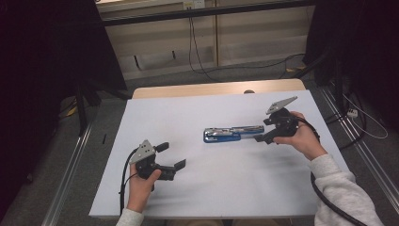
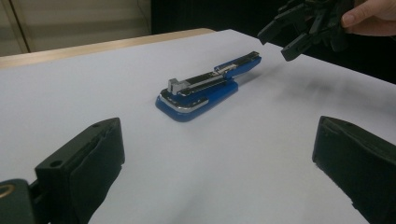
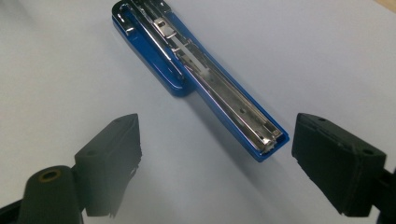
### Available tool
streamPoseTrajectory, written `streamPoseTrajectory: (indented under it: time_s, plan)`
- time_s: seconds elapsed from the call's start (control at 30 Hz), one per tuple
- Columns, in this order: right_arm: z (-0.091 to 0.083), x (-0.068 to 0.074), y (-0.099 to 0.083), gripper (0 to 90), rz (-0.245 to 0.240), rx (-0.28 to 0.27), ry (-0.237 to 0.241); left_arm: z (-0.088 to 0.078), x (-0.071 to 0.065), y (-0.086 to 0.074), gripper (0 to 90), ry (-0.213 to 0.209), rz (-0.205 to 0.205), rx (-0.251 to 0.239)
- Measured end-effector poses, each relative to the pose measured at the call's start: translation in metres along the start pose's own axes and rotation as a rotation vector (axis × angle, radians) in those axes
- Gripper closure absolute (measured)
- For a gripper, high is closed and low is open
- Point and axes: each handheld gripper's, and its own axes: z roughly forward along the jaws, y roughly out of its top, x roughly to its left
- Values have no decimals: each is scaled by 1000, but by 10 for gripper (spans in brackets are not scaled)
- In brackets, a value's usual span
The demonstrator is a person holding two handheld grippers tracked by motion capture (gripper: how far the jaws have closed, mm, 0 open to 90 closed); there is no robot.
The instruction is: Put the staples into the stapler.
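While the blue stapler [image 1: 233,133] lies flat near the middle of the white table [image 1: 211,188], swung open so its metal staple channel faces up, the right gripper [image 1: 261,137] hovers just beside its far end, jaws spread wide and holding nothing. The left gripper [image 1: 171,157] rests well apart toward the table's near left, jaws likewise released and empty.

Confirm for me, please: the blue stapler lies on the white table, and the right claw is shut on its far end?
Not quite. The right claw is open, its jaws apart on either side of the end of the stapler without touching it, as the right gripper view shows. The stapler does lie on the white table.
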Motion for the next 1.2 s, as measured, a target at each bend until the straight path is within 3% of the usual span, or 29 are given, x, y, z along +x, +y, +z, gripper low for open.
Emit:
streamPoseTrajectory:
  time_s: [0.23, 0.33, 0.6, 0.73, 0.83, 0.9, 1.0, 1.07, 1.2]
  plan:
    - [-5, -4, -6, 152, 20, -15, -15, 16, 0, 6, 22, 6, -16, 18]
    - [-7, -6, -10, 165, 25, -11, -29, 25, 0, 10, 21, 42, -28, 31]
    - [-9, -7, -14, 255, 24, -17, -38, 38, 6, 15, 58, 81, -70, 63]
    - [-10, -9, -15, 345, 37, -22, -38, 45, 9, 18, 160, 111, -65, 75]
    - [-12, -9, -16, 410, 47, -28, -41, 50, 12, 19, 255, 111, -94, 71]
    - [-13, -9, -17, 438, 36, -24, -48, 55, 13, 19, 295, 133, -110, 83]
    - [-14, -10, -19, 503, 48, -11, -63, 60, 15, 20, 365, 126, -121, 104]
    - [-15, -11, -21, 572, 60, -13, -65, 65, 15, 21, 458, 127, -118, 117]
    - [-16, -13, -25, 682, 81, -12, -78, 74, 16, 20, 561, 133, -108, 150]
